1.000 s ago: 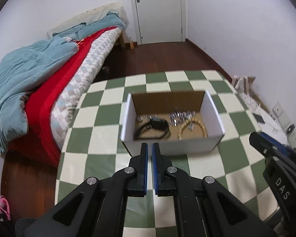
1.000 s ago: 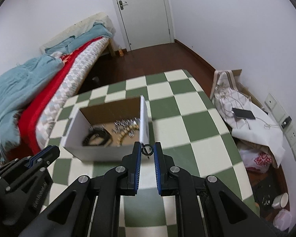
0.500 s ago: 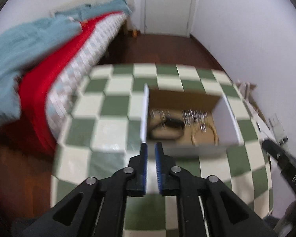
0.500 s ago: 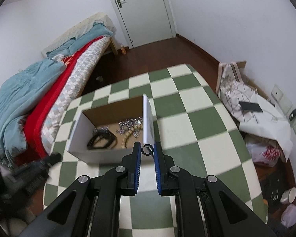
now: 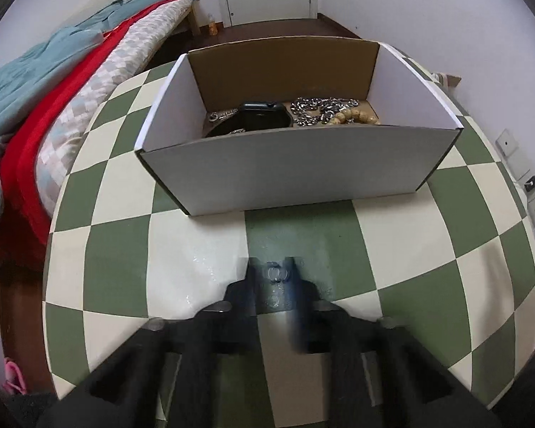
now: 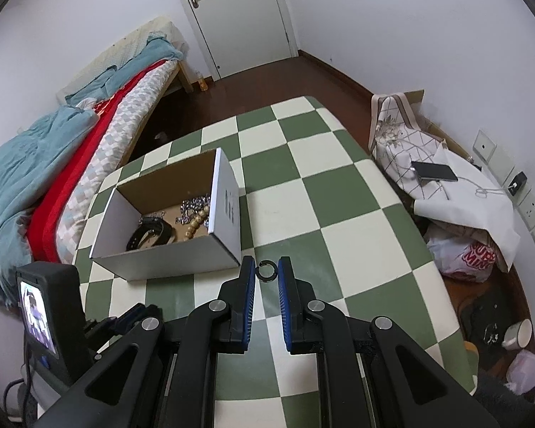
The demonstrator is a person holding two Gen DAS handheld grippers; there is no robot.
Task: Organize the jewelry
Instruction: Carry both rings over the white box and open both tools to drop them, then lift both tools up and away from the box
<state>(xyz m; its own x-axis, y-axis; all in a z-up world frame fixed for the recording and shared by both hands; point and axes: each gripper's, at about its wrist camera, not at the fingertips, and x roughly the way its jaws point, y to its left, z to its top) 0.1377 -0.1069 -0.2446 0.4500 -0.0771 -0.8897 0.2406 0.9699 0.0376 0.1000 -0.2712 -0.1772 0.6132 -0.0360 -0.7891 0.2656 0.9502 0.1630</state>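
A white cardboard box (image 5: 296,167) (image 6: 167,260) stands on the green-and-cream checked table (image 5: 403,235) (image 6: 339,192). In it lie a black strap (image 5: 256,117) (image 6: 149,235), a silver chain (image 5: 321,107) (image 6: 194,205) and a wooden bead bracelet (image 5: 353,116) (image 6: 196,224). My left gripper (image 5: 274,273) is blurred and low over the table, just in front of the box. Its fingers are apart, with a small shiny piece (image 5: 275,275) on the table between them. My right gripper (image 6: 266,270) is shut on a small black ring (image 6: 266,271), off the box's near right corner.
A bed (image 6: 53,164) with a teal blanket and a red cover runs along the left. On the floor to the right lie a pillow with a phone (image 6: 433,171), bags (image 6: 474,256) and wall sockets (image 6: 531,210). A white door (image 6: 232,14) is at the back.
My left gripper has dropped low to the table in front of the box, and its fingers have spread apart. The right gripper has stayed shut on the ring, nearly in place.
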